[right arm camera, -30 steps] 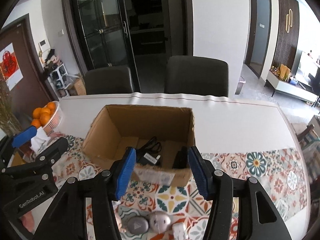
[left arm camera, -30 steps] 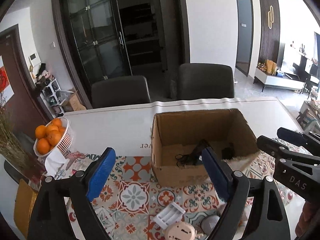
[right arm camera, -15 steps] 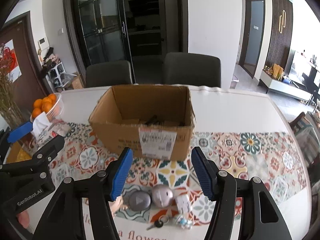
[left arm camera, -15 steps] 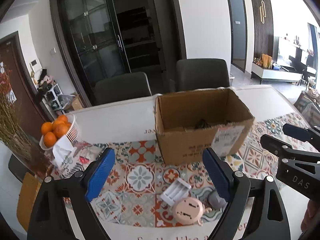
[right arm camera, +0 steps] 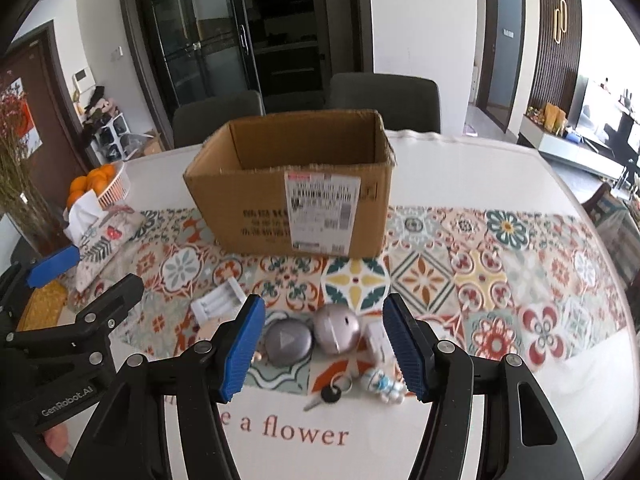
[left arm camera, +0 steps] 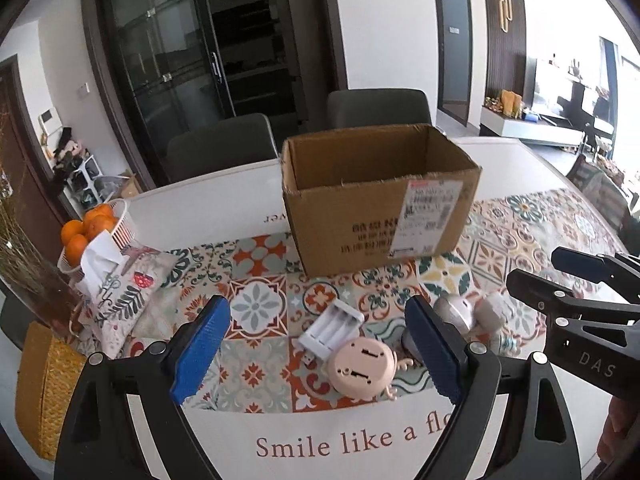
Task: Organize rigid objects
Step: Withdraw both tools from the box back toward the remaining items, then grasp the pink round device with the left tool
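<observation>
Gadgets lie in a loose cluster on the patterned cloth in front of you, just before the corrugated box, whose paper label faces you. Your left gripper is spread wide with nothing between its ribbed blue pads; under it sit a white ridged battery holder and a round, smooth pink case, edges touching. Your right gripper is half spread and empty, hanging above a flat grey disc with a triangle mark and a silvery dome just beside it. Near those lie a white plug block, a metal key on a ring and a small glossy blue-and-white figurine.
</observation>
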`<state>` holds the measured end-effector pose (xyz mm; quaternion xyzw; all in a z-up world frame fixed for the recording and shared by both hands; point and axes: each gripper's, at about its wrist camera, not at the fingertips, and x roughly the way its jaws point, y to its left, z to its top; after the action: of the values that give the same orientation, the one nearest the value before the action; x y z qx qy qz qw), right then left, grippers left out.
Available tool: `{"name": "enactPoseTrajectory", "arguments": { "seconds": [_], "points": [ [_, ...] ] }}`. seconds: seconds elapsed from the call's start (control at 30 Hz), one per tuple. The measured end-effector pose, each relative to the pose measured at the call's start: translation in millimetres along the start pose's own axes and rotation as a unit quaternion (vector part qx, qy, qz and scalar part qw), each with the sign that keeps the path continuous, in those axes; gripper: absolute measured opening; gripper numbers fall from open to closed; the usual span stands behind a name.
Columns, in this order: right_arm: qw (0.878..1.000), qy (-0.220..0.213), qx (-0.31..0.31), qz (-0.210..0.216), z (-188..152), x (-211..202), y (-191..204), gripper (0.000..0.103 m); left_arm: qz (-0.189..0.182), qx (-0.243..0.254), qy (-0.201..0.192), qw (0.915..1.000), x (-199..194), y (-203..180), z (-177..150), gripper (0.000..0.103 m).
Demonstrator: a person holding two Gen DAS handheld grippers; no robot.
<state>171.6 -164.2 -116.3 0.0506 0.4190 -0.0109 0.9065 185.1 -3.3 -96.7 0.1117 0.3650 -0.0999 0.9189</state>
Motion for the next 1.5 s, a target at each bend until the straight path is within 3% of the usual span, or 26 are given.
{"name": "enactPoseTrajectory", "arguments": {
  "seconds": [0.47, 0.77, 1.5],
  "points": [
    [1.000, 0.007, 0.021, -0.007, -46, 8, 8, 0.062, -0.065, 0.050, 0.006, 0.9966, 21, -10, -41, 0.090],
    [0.998, 0.042, 0.041, -0.018, -72, 38, 7, 0.062, -0.084, 0.098, 0.031, 0.9912, 55, -18, -58, 0.089],
    [0.996, 0.065, 0.044, -0.029, -82, 78, 9, 0.062, -0.122, 0.099, 0.098, 0.9828, 123, -31, -75, 0.079]
  ]
}}
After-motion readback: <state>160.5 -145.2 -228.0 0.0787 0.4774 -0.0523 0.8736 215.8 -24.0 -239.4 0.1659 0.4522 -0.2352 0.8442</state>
